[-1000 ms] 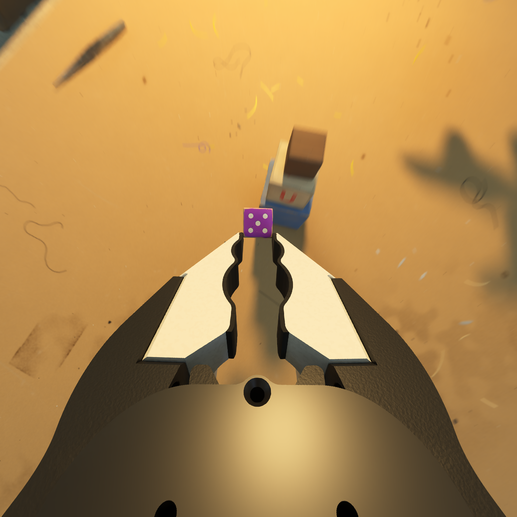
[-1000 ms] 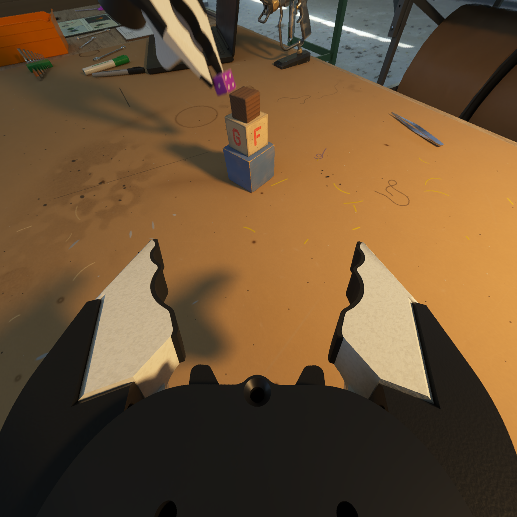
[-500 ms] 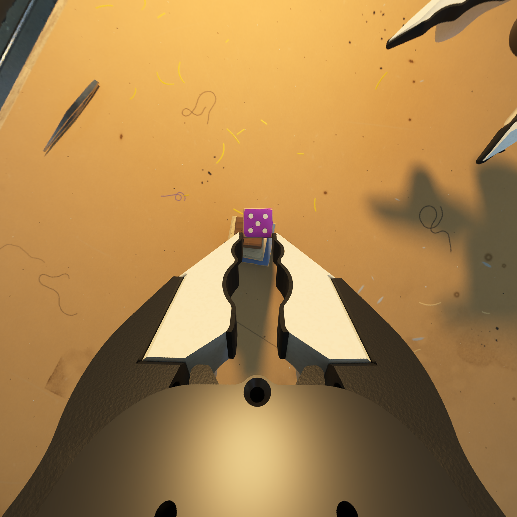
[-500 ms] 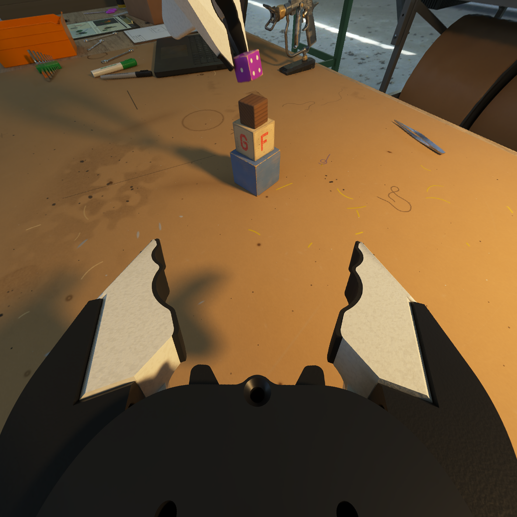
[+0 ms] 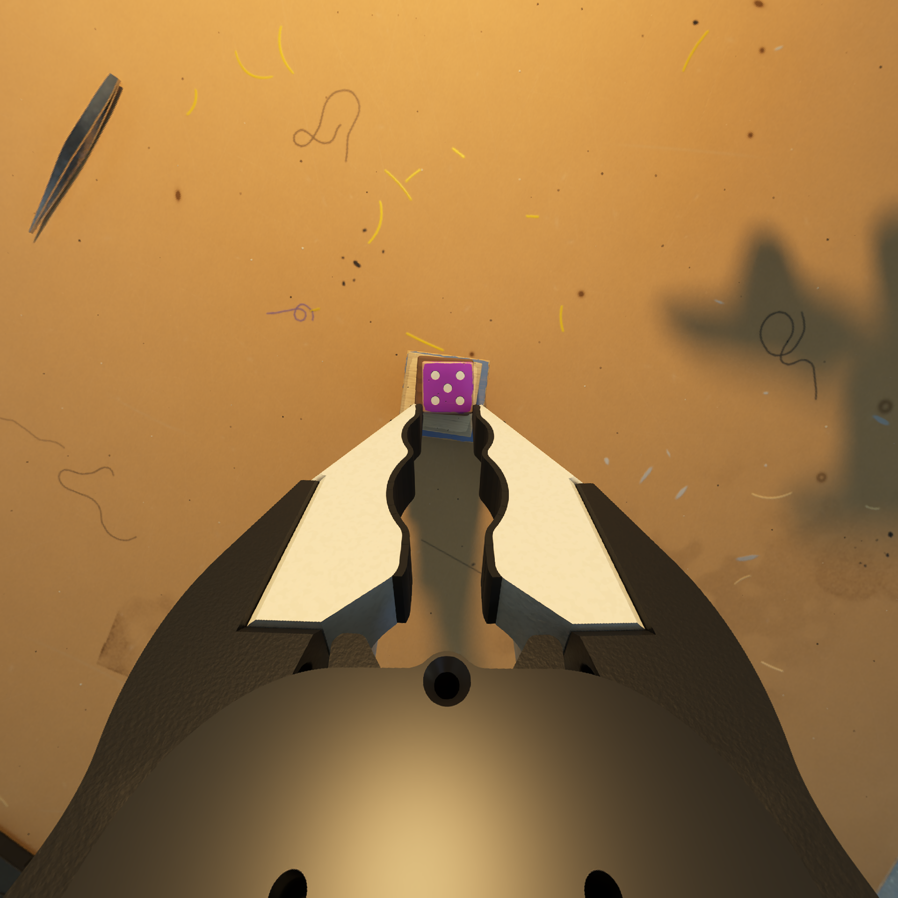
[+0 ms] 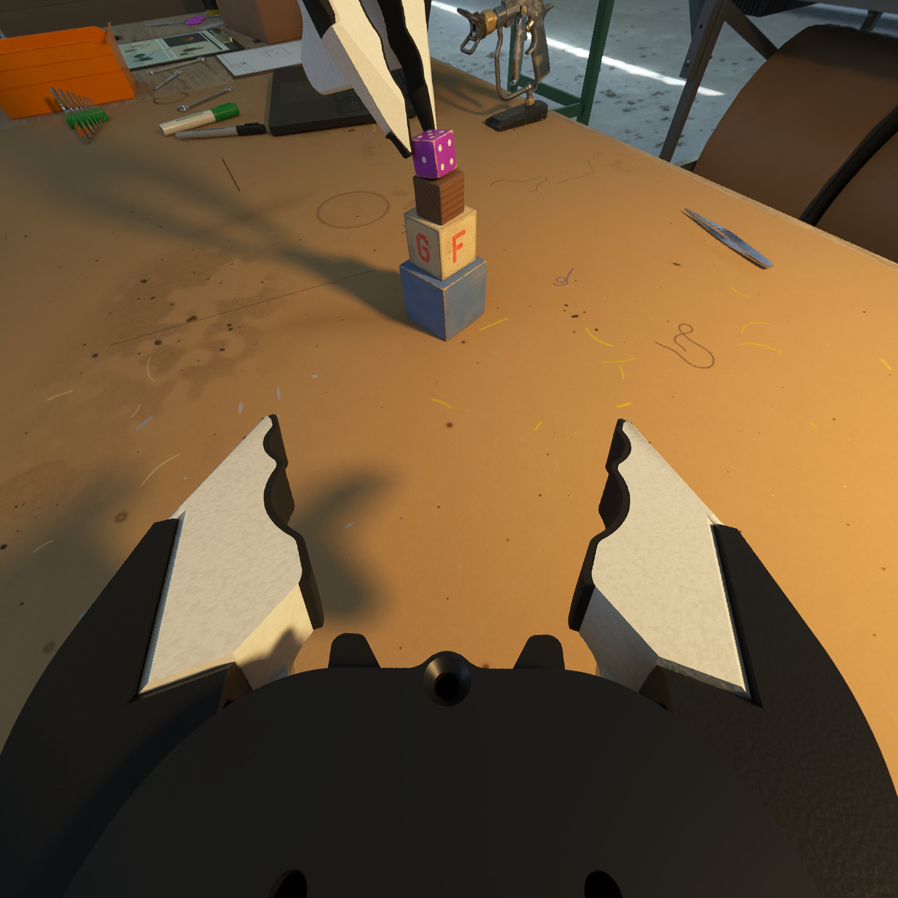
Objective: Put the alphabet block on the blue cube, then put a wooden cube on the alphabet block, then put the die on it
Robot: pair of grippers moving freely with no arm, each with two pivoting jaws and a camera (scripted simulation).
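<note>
- Die [image 6: 434, 153], purple with pale pips, is the thing the last step turns on: the left gripper [image 5: 447, 410] pinches it between its narrowed fingertips, and it now sits on, or a hair above, the wooden cube [image 6: 439, 196]. Contact cannot be told for sure.
- Nearest in the right wrist view, the right gripper [image 6: 446, 423] hangs with its jaws wide and nothing between them, low over the near part of the tabletop [image 6: 510, 486], well apart from the stack.
- Beyond it, toward the middle of the tabletop, the blue cube [image 6: 443, 300] carries the alphabet block [image 6: 440, 243], which carries the wooden cube, so the first two steps look done.
- A second ago the die was off to the side of the tower and higher; half a second ago it hung clear above the wooden cube. Now that gap has closed.
- From the left wrist view the die covers most of the stack below, with thin margins showing around it, so the alignment looks good.
- My judgement: only opening the jaws and lifting straight away remains; a sideways drag could topple the narrow tower.
- Far off, near the tabletop's far edge, lie markers [image 6: 199, 118] and an orange box [image 6: 58, 68].
</note>
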